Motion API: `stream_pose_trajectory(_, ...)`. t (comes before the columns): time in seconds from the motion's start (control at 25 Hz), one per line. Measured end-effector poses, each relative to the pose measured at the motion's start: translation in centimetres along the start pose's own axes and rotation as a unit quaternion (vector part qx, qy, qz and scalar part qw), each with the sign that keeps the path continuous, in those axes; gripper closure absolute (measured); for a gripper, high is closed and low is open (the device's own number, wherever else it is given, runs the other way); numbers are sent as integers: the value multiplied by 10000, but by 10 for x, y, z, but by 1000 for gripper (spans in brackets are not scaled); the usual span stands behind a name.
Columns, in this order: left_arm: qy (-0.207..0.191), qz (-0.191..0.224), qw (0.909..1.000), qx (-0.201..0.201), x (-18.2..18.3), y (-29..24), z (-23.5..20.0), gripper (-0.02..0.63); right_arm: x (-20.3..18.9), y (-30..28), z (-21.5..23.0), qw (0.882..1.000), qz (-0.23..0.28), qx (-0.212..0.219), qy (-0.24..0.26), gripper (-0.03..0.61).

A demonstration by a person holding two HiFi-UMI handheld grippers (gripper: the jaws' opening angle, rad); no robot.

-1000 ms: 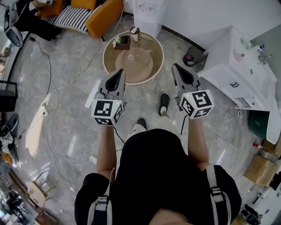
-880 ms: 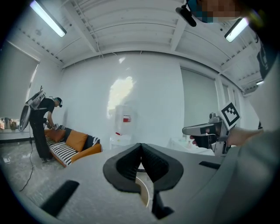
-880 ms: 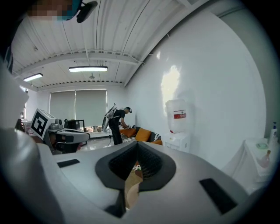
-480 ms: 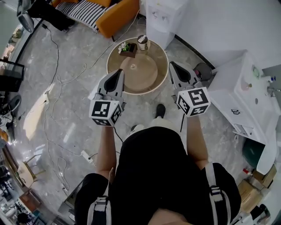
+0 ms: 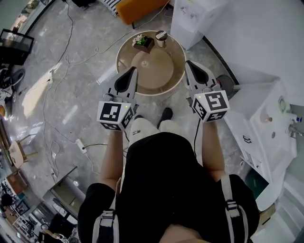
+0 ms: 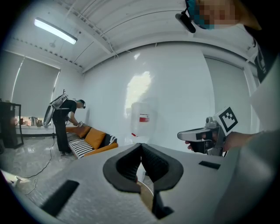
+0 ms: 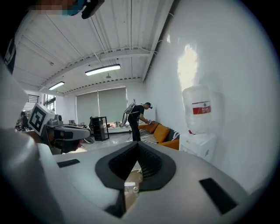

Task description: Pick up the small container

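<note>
The small container point(image 5: 162, 39), a pale cylinder with a dark lid, stands at the far edge of the round brown table point(image 5: 153, 66), next to a small planter box point(image 5: 143, 42). My left gripper point(image 5: 133, 70) is held over the table's near left rim, jaws shut and empty, its pads meeting in the left gripper view point(image 6: 141, 145). My right gripper point(image 5: 187, 63) hangs at the table's right rim, also shut with nothing in it point(image 7: 137, 144). Both point towards the container, well short of it.
A white water dispenser point(image 5: 190, 16) stands just behind the table, an orange sofa point(image 5: 140, 7) to its left. A white cabinet with a sink point(image 5: 268, 126) is at the right. Cables and a power strip point(image 5: 80, 144) lie on the floor. Another person point(image 6: 65, 122) bends over the sofa.
The person holding the grippers has stepped towards the table, so the table now lies right at both gripper tips. Both grippers stay shut and empty.
</note>
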State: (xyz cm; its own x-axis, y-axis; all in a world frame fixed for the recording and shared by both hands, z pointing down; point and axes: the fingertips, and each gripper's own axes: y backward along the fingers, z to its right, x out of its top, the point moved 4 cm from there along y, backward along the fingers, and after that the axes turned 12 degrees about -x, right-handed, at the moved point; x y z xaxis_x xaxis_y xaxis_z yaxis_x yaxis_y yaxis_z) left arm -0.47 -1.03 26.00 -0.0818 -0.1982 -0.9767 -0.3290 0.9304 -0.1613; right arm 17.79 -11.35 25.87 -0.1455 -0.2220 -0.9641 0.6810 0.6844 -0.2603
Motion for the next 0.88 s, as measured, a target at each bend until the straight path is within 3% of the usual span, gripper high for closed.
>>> stream_pose_trajectory(0.44, 120, -222, 9996, 162, -30, -2, -30, 594, -19, -33, -9, 9994, -221, 283, -23, 575)
stream_pose_trajectory(0.88, 120, -138, 9995, -270, -61, -27, -90, 594, -23, -89, -38, 9978, -529, 290, 277, 575)
